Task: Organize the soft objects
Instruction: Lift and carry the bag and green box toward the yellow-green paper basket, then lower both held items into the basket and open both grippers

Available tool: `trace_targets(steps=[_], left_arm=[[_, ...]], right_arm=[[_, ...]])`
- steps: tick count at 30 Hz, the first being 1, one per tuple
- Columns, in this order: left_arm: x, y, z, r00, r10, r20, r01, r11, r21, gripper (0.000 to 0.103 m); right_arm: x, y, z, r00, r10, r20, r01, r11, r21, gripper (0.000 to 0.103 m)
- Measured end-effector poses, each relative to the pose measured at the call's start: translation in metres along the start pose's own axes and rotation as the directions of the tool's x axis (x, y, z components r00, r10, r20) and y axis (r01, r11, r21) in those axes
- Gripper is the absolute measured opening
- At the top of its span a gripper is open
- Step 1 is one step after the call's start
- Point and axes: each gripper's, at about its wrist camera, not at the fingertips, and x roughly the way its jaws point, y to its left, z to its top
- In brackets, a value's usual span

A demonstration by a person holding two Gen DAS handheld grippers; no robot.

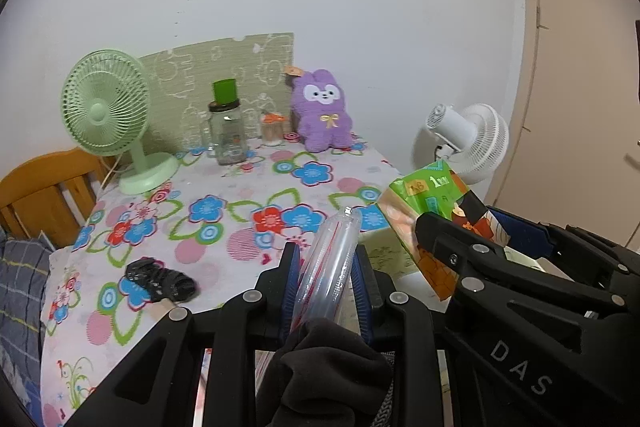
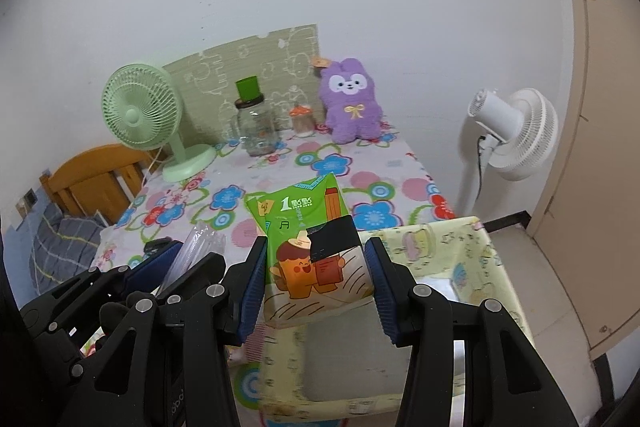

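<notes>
Probably bedroom: wooden headboard (image 1: 48, 187), bedding (image 1: 20, 291).

From my remote station I read these colours: the worktop cloth (image 1: 240, 195) is pale pink with blue, red and green flower outlines; the plush toy (image 1: 322, 111) is purple with a white face patch and yellow bow; one desk fan (image 1: 106, 99) is mint green, the standing fan (image 2: 516, 131) white. The tissue pack (image 2: 316, 259) is green above, cream below, printed with an orange cartoon figure. The fabric bin (image 2: 452, 251) is pale yellow with pastel motifs. The jar (image 1: 230, 135) is clear glass under a bright green cup (image 1: 225, 91).
</notes>
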Motion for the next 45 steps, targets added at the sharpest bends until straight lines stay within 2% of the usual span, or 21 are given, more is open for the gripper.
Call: trace_targets(steps=[20,34,38,40,41,45], left_arm=[[0.032,-0.061,0.006,0.997,-0.064,-0.039,0.066,0.997,0.036,0.025],[0.068,-0.081,-0.002,0.991,-0.084,-0.103,0.089,0.995,0.046,0.027],[0.076,-0.080,-0.004,0.988,-0.070,-0.137,0.077,0.996,0.041,0.042],[0.078,-0.079,-0.006,0.987,-0.065,-0.149,0.072,0.997,0.037,0.053],[0.079,-0.079,-0.006,0.986,-0.062,-0.155,0.068,0.997,0.036,0.062],[0.078,-0.078,-0.006,0.986,-0.040,-0.160,0.048,0.998,0.045,0.070]], right_arm=[[0.007,-0.064,-0.003,0.997,-0.076,-0.006,0.076,0.996,0.039,0.052],[0.034,-0.085,-0.011,0.996,-0.072,-0.061,0.074,0.997,0.035,0.052],[0.041,-0.087,-0.014,0.995,-0.065,-0.080,0.068,0.997,0.040,0.052],[0.045,-0.088,-0.015,0.994,-0.057,-0.091,0.061,0.997,0.043,0.052],[0.046,-0.088,-0.015,0.994,-0.055,-0.093,0.060,0.997,0.044,0.052],[0.050,-0.087,-0.016,0.994,-0.046,-0.104,0.051,0.997,0.049,0.052]])
